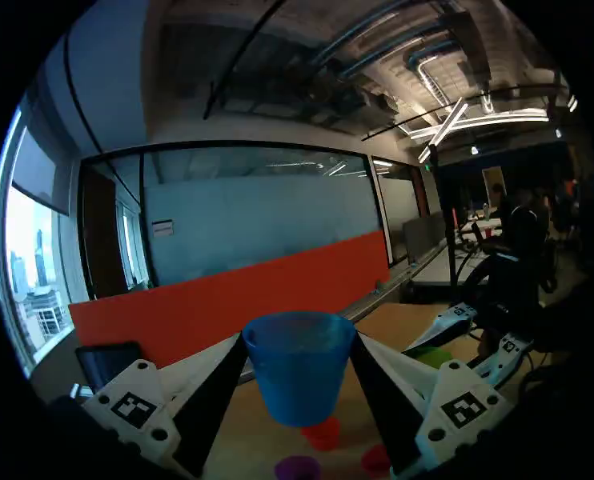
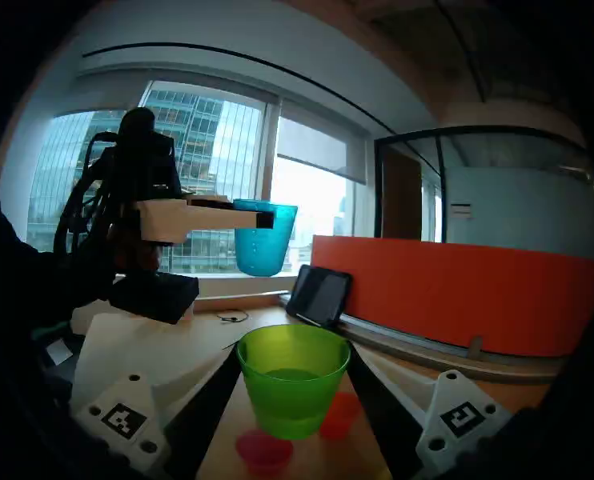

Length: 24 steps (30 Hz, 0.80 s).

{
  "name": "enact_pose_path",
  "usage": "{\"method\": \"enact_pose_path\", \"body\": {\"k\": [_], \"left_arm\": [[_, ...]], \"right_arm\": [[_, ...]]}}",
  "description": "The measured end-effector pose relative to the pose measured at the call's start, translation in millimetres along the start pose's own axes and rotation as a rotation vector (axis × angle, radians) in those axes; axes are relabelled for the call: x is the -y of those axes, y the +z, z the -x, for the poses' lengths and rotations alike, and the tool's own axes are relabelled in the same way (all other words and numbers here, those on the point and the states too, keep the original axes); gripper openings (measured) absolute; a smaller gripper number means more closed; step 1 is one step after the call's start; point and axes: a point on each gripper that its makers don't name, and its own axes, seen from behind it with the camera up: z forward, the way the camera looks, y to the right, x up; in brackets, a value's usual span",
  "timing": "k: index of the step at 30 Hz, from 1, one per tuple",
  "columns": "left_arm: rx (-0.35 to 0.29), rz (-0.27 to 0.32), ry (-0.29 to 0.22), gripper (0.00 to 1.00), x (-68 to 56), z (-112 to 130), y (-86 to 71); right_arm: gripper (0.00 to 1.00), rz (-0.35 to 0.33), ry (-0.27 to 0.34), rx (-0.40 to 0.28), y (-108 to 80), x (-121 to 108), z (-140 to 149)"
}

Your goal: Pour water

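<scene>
**Both grippers closed, each on a cup**

The left gripper points forward with its two white fingers, black on the inner side, pressed against the two sides of a translucent blue plastic cup. The cup stands upright between them. In the right gripper view this gripper shows from the side: it is raised, its fingers lie about level, and the cup hangs at their tips. The right gripper is lower. Its fingers close from both sides on a translucent green plastic cup, also upright. In the left gripper view the right gripper is ahead and to the right, well apart from the left one
</scene>
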Motion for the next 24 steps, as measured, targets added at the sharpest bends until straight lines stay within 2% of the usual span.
{"method": "enact_pose_path", "body": {"k": [3, 6, 15, 24], "left_arm": [[-0.011, 0.021, -0.072, 0.88, -3.3, 2.0, -1.4], [-0.017, 0.035, -0.116, 0.88, -4.7, 4.0, -2.5], [0.009, 0.038, -0.121, 0.88, -0.9, 22.3, -7.7], [0.073, 0.051, -0.118, 0.88, -5.3, 63.8, -19.6]], "right_arm": [[0.92, 0.003, -0.003, 0.002, -1.3, -1.0, -1.4], [0.92, 0.008, -0.005, 0.002, -2.3, -3.5, -2.7], [0.92, 0.021, -0.003, 0.021, -6.2, -10.1, 0.5], [0.92, 0.053, 0.001, 0.056, -16.3, -25.8, 11.9]]}}
